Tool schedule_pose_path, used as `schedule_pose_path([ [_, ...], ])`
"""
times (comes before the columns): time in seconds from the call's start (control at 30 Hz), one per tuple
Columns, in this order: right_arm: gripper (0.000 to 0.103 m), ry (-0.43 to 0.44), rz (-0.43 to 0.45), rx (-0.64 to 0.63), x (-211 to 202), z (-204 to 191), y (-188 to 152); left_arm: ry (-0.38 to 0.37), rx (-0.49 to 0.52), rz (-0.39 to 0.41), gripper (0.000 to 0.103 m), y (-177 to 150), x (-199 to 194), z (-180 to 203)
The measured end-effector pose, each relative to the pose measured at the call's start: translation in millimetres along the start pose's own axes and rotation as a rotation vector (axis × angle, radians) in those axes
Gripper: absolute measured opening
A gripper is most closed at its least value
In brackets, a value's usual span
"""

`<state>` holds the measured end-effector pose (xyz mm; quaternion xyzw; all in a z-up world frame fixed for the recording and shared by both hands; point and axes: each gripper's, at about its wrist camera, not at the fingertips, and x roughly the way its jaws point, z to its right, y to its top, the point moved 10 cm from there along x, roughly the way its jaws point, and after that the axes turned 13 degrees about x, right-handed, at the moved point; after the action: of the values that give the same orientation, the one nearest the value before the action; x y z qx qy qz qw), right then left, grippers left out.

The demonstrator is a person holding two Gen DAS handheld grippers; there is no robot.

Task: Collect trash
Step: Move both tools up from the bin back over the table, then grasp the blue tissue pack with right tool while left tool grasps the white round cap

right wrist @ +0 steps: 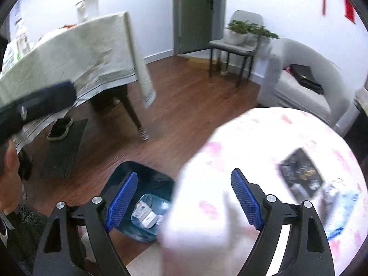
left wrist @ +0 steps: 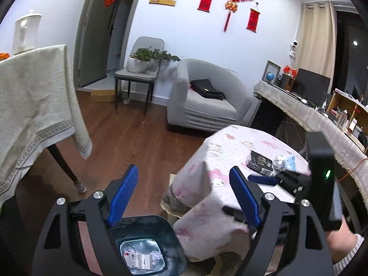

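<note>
Two hand-held grippers were in play, both with blue ribbed pads spread wide and nothing between them. Left hand-held gripper (left wrist: 184,193) hung above the dark teal plastic waste bin (left wrist: 147,243) on the wooden floor; white paper scraps and a crumpled wrapper (left wrist: 140,258) already lay at the bin's bottom. Right hand-held gripper (right wrist: 184,197) sat at the near edge of the small table under its pink-patterned white cloth (right wrist: 264,133), bin at 7 o'clock from its pads, view smeared by motion.

Remaining trash sat on the table at roughly 2 o'clock from the right gripper: a black glossy snack packet (right wrist: 301,172), a crumpled clear wrapper (left wrist: 279,161) and a pale blue crumpled piece (left wrist: 291,161) just beside it. In the left view the right gripper's tips lay close to this cluster.

Judged step: mid-task, between a drop and the next pickup. Next move likely called for reaching the right gripper to the packet, closing on a raised edge, since flat film gives little purchase, then carrying it over the bin.
</note>
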<state>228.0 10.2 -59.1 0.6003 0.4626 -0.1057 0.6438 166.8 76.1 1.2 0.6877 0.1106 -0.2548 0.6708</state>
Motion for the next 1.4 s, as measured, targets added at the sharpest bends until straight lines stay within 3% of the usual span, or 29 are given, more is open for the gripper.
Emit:
schedule_pose_path([
  [0.3, 0.084, -0.131, 0.09, 0.084, -42.1, 84.8, 16.7, -0.055, 0.081, -0.022, 0.084, 1.9, 30.1, 52.2],
  [0.73, 0.086, -0.239, 0.095, 0.19, -66.3, 181.1, -6.8, -0.178, 0.188, -0.055, 0.084, 1.1, 74.5, 145.6],
  [1.3, 0.085, -0.207, 0.009, 0.289, -44.1, 221.6, -30.3, -0.289, 0.231, -0.176, 0.078, -24.5, 120.2, 207.9],
  [1.4, 0.077, -0.204, -0.013, 0.282, -36.3, 221.3, -33.4, -0.302, 0.25, -0.197, 0.076, -30.2, 124.9, 216.8],
])
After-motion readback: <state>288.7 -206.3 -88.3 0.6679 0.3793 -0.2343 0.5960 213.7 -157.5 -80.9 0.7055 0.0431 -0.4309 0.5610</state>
